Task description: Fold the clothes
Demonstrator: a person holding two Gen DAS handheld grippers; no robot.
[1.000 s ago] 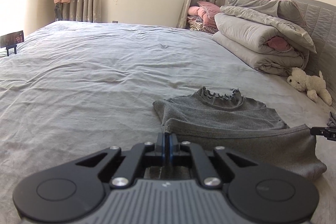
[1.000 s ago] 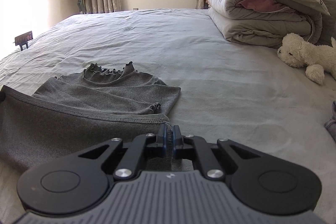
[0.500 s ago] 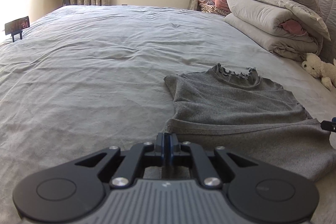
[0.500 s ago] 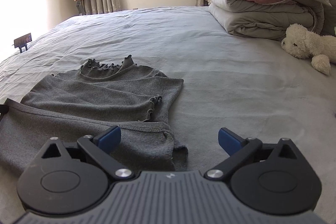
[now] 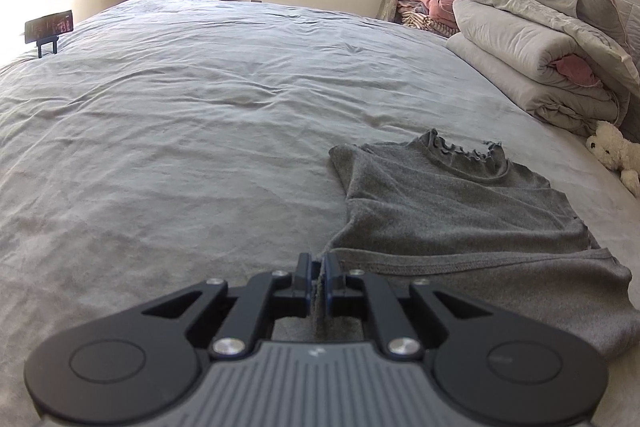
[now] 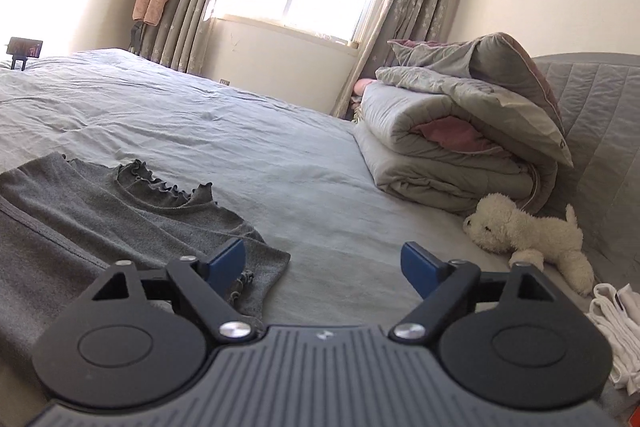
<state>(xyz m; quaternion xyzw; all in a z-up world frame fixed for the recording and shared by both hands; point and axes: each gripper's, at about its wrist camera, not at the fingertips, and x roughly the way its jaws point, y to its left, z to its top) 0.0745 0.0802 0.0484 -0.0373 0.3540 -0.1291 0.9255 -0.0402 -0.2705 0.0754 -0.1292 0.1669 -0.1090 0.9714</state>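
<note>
Our left claw (image 5: 317,277) is clamped on the hem corner of the grey top (image 5: 448,211), cloth pinched between its pads. Our right claw (image 6: 322,265) has its jaws apart and closing w/ nothing between them; cloth lies just under its left finger (image 6: 226,259). Top lies flat on the bed (image 5: 200,131), hem folded up partway, frilly collar at 12 o'clock, toy dog (image 6: 528,231) off at 2 o'clock, blankets (image 6: 452,151) beyond. Risk, as we judge it: w/ only one corner held, any pull by the left drags the fold crooked and bunches the hem; the right could also snag the sleeve edge as it shuts.
</note>
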